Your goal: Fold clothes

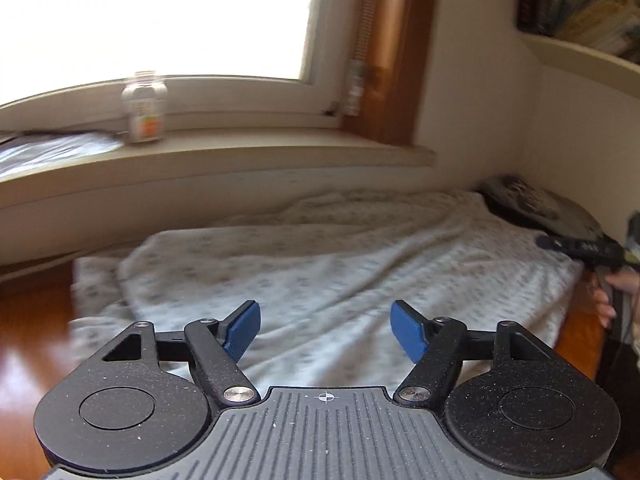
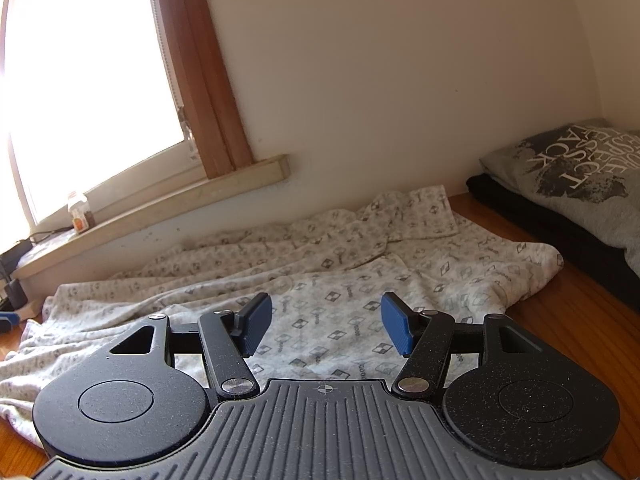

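Across the middle of both frames the patterned garment (image 2: 320, 264) lies rumpled on the wooden surface (image 2: 560, 312). Left gripper (image 1: 325, 330) and right gripper (image 2: 326, 326) hover over it, jaws apart and empty. Each should probably pinch a single edge layer cleanly before lifting, so the fold lands flat.

Daylight is poured in through the window (image 1: 160, 20), which is blown out to pure white in both views. The left view is smeared by motion blur, the jar (image 1: 143, 107) on the sill softened most, while the right view is held sharper. Straight edges are bowed near the borders.
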{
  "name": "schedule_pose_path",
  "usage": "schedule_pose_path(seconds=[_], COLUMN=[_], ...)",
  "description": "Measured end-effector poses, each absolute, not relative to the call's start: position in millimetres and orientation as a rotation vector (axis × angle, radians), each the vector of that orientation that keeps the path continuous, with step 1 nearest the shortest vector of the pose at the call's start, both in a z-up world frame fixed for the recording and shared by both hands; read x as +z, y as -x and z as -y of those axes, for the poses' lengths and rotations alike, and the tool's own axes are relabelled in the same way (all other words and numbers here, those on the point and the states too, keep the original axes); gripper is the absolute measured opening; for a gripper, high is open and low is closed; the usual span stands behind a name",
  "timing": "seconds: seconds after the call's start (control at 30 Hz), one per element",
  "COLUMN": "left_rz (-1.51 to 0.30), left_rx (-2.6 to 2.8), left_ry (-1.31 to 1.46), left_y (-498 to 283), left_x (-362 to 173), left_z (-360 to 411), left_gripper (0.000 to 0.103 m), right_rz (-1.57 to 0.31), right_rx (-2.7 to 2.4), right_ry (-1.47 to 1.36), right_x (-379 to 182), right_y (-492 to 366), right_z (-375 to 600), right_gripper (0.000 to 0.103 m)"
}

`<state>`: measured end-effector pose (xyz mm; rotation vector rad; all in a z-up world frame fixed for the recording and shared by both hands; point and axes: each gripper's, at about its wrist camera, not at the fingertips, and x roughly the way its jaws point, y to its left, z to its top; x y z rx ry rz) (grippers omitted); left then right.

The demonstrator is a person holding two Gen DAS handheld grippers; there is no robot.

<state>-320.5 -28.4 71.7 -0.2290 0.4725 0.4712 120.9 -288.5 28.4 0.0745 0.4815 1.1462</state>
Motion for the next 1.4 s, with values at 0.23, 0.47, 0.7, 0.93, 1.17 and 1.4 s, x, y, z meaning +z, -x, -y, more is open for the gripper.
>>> schedule_pose_path(seconds=[0.23, 0.47, 0.7, 0.93, 1.17, 1.4], left_rz=[-0.523, -0.568, -0.635, -0.643, -0.635, -0.526], left_rx=[0.339, 0.245, 0.246, 0.248, 0.241, 0.173], left_ry=[0.182, 0.078, 0.036, 0.011, -0.035, 0.020], left_y=[293, 280, 252, 237, 221, 246], left_x=[54, 51, 31, 26, 23, 47], left_z=[73, 116, 123, 125, 129, 135], left_gripper=[0.013, 0.006, 0.008, 0.029, 0.014, 0.000], right_rz=[-0.481, -0.474, -0.478, -0.468, -0.501, -0.481], right_rx=[1.151, 1.144, 1.144, 1.138, 1.126, 1.127], right_ry=[-0.073, -0.078, -0.076, -0.067, -0.072, -0.076], right_x=[29, 29, 29, 29, 27, 27], right_y=[-121, -120, -120, -117, -123, -121], right_z=[288, 289, 288, 289, 286, 291], right_gripper=[0.061, 0.061, 0.061, 0.072, 0.072, 0.072])
